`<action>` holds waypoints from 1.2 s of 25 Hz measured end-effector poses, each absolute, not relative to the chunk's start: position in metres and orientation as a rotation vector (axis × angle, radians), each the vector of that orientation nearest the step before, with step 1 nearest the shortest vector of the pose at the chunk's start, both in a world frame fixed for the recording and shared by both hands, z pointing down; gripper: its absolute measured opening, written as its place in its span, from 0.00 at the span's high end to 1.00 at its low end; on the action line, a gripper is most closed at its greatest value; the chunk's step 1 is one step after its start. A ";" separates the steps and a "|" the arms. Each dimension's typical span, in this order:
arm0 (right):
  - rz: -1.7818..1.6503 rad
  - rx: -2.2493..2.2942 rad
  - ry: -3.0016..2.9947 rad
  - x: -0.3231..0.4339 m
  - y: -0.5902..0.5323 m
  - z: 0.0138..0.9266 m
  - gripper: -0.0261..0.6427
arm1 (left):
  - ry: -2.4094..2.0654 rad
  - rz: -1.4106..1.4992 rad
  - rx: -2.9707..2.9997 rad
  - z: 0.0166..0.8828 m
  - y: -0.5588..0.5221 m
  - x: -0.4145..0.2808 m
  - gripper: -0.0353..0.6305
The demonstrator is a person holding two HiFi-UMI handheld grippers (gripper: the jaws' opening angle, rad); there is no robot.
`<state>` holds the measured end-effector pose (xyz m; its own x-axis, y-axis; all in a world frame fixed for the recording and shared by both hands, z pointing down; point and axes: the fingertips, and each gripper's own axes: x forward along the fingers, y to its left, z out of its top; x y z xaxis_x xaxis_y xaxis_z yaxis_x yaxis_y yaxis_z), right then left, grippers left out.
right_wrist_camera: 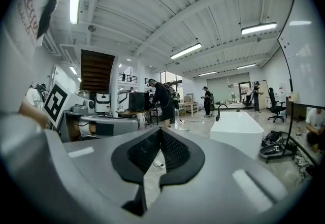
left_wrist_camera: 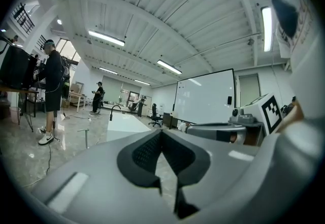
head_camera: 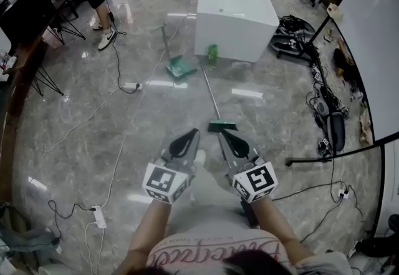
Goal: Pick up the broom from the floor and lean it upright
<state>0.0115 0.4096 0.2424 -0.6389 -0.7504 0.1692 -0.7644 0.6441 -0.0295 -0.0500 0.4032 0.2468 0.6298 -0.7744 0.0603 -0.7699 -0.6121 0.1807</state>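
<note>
Broom (head_camera: 212, 98) lies beyond level left gripper (head_camera: 194, 132), right gripper (head_camera: 222, 134).

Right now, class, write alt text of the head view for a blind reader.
A broom lies on the grey floor, green head nearest, handle pointing toward a white counter. Left gripper and right gripper hover shut, empty, before it.

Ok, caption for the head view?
Left gripper and right gripper, shut and empty, facing green-headed metal-handled broom lying on glossy floor.

grey, black-padded left tool (head_camera: 192, 134) and right tool (head_camera: 223, 135), marker cubes (head_camera: 165, 181), pink lettered shirt (head_camera: 215, 256).
</note>
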 end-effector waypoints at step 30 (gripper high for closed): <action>0.258 1.290 -2.677 0.017 0.208 0.261 0.96 | -1.201 0.172 2.709 0.259 0.196 -0.045 0.95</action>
